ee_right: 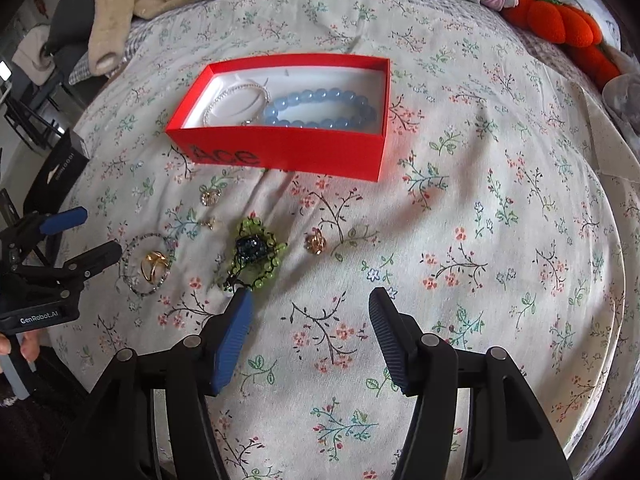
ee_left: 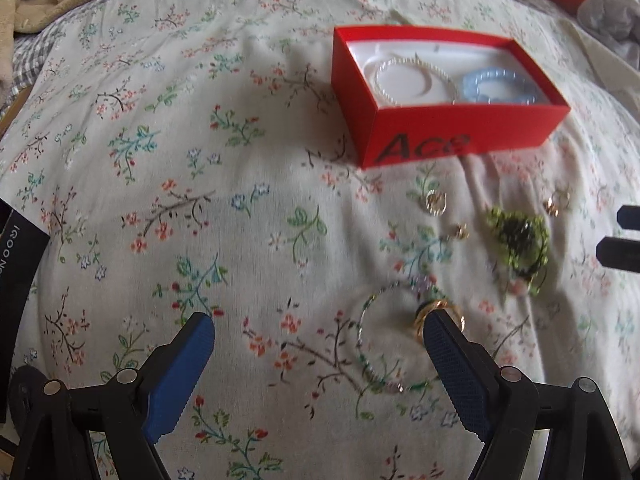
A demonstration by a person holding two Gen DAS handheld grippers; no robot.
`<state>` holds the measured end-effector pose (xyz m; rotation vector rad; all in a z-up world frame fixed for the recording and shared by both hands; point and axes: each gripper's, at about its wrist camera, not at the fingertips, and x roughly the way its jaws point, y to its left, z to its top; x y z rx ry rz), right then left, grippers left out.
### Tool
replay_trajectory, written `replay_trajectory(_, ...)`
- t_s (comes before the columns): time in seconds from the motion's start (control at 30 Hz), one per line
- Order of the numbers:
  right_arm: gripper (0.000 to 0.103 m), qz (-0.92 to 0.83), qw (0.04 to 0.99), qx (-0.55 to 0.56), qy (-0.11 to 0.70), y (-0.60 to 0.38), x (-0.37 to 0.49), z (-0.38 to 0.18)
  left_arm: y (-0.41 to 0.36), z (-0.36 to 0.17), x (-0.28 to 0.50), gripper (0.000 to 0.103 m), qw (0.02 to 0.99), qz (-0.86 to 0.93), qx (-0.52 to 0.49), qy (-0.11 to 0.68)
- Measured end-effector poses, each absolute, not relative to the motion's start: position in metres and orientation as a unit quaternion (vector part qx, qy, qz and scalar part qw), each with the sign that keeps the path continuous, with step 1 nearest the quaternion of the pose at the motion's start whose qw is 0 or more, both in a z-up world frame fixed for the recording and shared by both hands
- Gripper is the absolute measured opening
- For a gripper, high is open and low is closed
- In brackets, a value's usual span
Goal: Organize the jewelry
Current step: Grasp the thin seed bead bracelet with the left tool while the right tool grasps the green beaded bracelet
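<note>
Red cardboard box (ee_right: 280, 156) with black letters "Ace" sits on the floral bedsheet (ee_right: 460, 240) ahead of both your grippers, and inside it lie 2 bracelets: a pale blue bead bracelet (ee_right: 320, 110) touching a thin pearl bracelet (ee_right: 236, 100). Your right gripper (ee_right: 310, 336) hovers over the sheet with its jaws wide apart and holds nothing. Just ahead of its left finger lies the green beaded piece (ee_right: 252, 254) with a dark centre, and a small gold earring (ee_right: 315, 242) lies a little further forward, between the 2 fingers' lines. Your left gripper (ee_left: 320, 356) is also spread wide and empty. Its right fingertip (ee_left: 440, 332) is right at the gold ring (ee_left: 438, 316); you cannot tell if it touches. This ring lies inside the thin beaded bracelet (ee_left: 380, 344), which rests between the 2 fingers, nearer the right one. Another small gold earring (ee_left: 462, 231) and a clear crystal earring (ee_left: 436, 202) lie on the sheet between this bracelet and the box, apart from each other. An orange plush toy (ee_right: 560, 24) lies at the far edge of the bed, well apart from the jewelry.
</note>
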<state>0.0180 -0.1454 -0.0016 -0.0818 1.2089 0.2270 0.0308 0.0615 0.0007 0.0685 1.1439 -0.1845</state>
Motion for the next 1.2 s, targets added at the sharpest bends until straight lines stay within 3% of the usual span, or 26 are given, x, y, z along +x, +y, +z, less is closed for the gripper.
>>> replay_trajectory(0.27,0.063,0.094,0.8,-0.034,0.591,-0.142,0.027,-0.016,0.074,-0.013,0.04,0.084,0.813,-0.095,-0.008,0.575)
replay_trajectory(0.37,0.063,0.093,0.797,-0.031,0.596,-0.141,0.03,-0.018,0.076,-0.017,0.043,0.068,0.804,-0.105,-0.029,0.584)
replay_trajectory(0.43,0.063,0.093,0.795,-0.029,0.598,-0.14,0.033,-0.019,0.076,-0.02,0.046,0.051,0.8,-0.109,-0.036,0.589)
replay_trajectory(0.57,0.063,0.093,0.795,-0.024,0.599,-0.139,0.034,-0.019,0.074,-0.023,0.049,0.037,0.797,-0.11,-0.041,0.592)
replay_trajectory(0.73,0.063,0.092,0.795,-0.007,0.599,-0.141,0.038,-0.017,0.069,-0.029,0.055,0.003,0.792,-0.116,-0.049,0.597)
replay_trajectory(1.1,0.063,0.095,0.796,0.036,0.596,-0.137,0.048,-0.019,0.059,-0.016,0.054,0.0,0.806,-0.118,-0.05,0.579)
replay_trajectory(1.2,0.056,0.098,0.797,0.038,0.595,-0.132,0.05,-0.018,0.062,-0.016,0.054,0.0,0.803,-0.126,-0.052,0.58)
